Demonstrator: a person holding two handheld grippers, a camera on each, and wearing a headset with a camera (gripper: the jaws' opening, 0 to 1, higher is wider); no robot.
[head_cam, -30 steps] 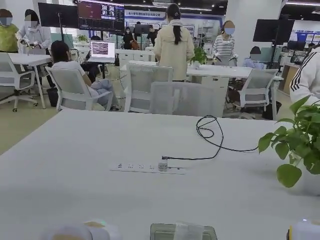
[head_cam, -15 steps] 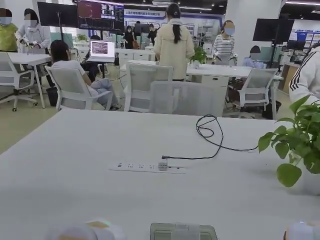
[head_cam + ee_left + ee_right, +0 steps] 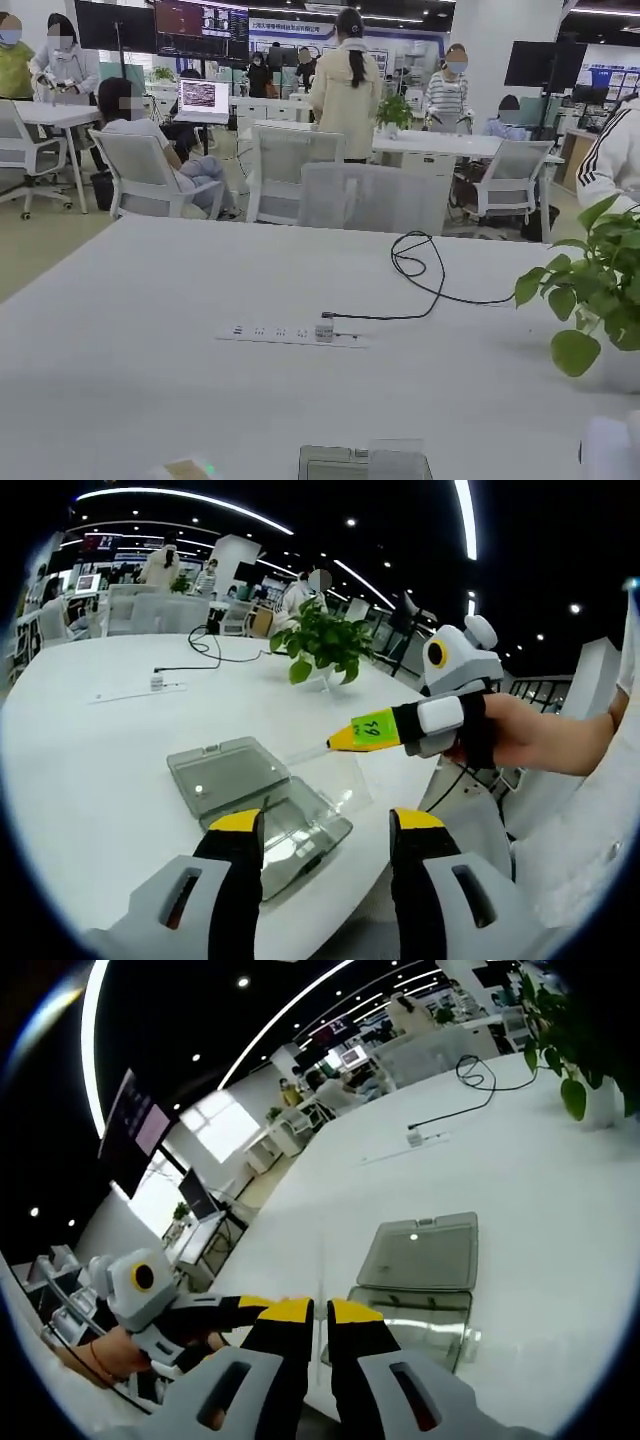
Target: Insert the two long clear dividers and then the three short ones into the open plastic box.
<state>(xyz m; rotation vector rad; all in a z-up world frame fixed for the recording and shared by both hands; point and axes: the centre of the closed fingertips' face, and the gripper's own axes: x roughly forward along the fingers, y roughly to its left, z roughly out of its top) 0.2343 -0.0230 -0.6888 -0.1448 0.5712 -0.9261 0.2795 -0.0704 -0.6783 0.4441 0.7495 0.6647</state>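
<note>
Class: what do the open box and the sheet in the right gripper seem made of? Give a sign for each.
The open grey-tinted clear box: likely hard glossy plastic; the table shows through, light glints on it. The thin clear flat sheet in the right gripper: probably rigid plastic; nearly invisible, unbent.
</note>
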